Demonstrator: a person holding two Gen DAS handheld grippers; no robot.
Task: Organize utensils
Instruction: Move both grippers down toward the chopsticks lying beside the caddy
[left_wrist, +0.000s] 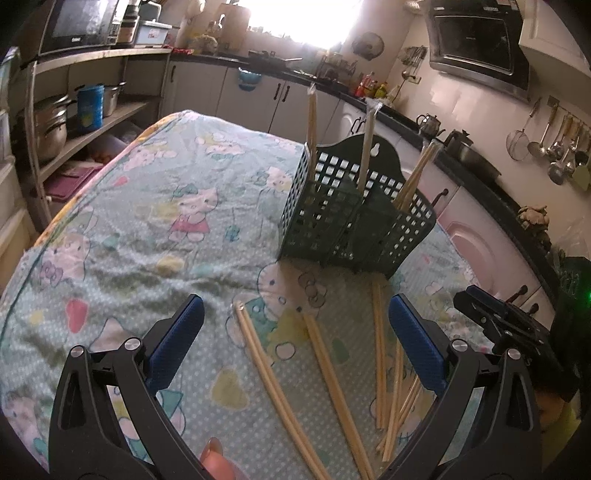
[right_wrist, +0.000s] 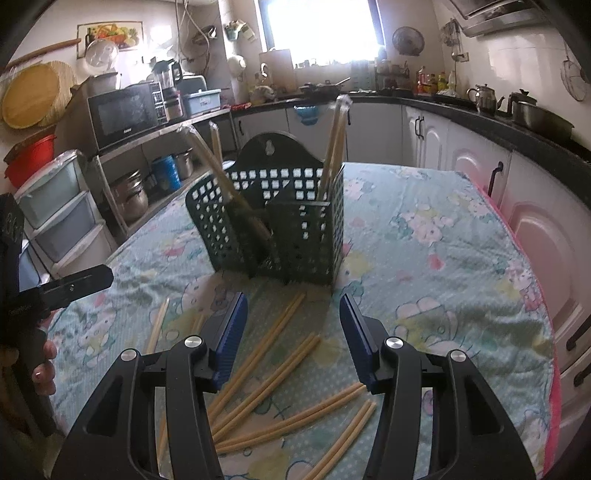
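A dark green perforated utensil basket (left_wrist: 347, 218) stands on the patterned tablecloth (left_wrist: 147, 229), with a few wrapped chopstick pairs upright in its compartments. It also shows in the right wrist view (right_wrist: 273, 225). Several pale chopsticks (left_wrist: 332, 373) lie loose on the cloth in front of it, and in the right wrist view (right_wrist: 280, 373) they fan out below the fingers. My left gripper (left_wrist: 295, 339) is open and empty above the loose chopsticks. My right gripper (right_wrist: 293, 332) is open and empty just short of the basket.
A shelf with pots and a microwave (right_wrist: 125, 110) stands left of the table. Counters and cabinets (right_wrist: 461, 147) run along the back and right. The other gripper shows at each view's edge (left_wrist: 498, 321), (right_wrist: 62, 288). The tablecloth hangs over the table edge (right_wrist: 543, 332).
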